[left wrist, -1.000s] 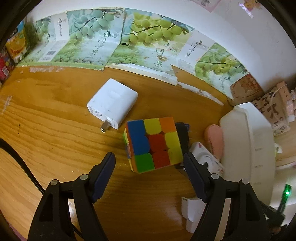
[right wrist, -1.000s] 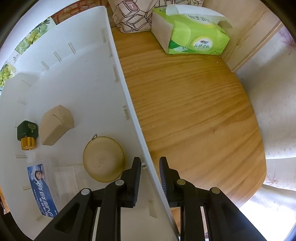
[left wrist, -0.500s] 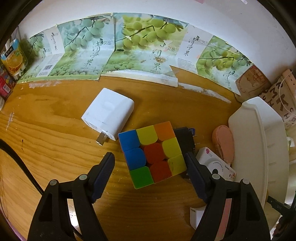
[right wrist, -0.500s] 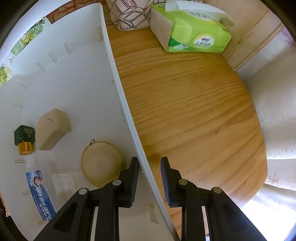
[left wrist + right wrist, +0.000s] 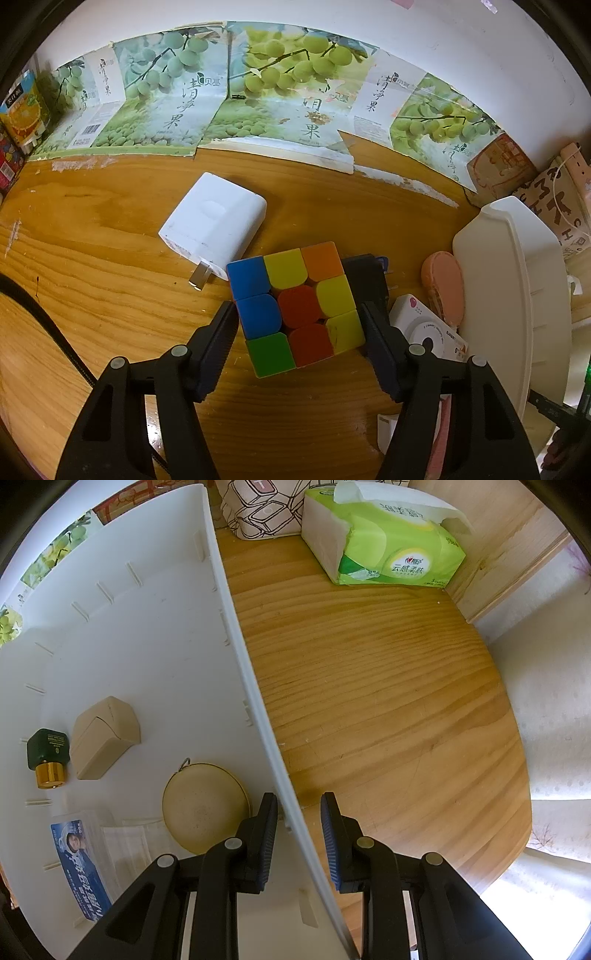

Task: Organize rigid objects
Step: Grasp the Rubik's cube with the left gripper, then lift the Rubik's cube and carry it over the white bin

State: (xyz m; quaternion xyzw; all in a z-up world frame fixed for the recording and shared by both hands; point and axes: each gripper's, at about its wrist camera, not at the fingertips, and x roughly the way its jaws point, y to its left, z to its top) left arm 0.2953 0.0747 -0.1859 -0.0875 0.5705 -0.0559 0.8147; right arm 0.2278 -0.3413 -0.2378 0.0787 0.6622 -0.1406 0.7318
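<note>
Wooden desk point(image 5: 92, 266) under everything, big white bin point(image 5: 122, 635) wall sat between the right gripper's point(image 5: 299, 834) narrowly parted jaws, not clearly pinched. Left gripper point(image 5: 299, 332) had just been closing around the puzzle cube point(image 5: 295, 306), which sat square between them, pads about touching its sides, white charger point(image 5: 214, 229) just beyond.

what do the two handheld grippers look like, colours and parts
Both the left gripper and the right gripper are matte black plastic. Each has two angular arms with triangular cut-outs and round silver pivot pins. The fingers carry ribbed pads, dark navy on the left, clearly blue on the right. No hands or sleeves show.
</note>
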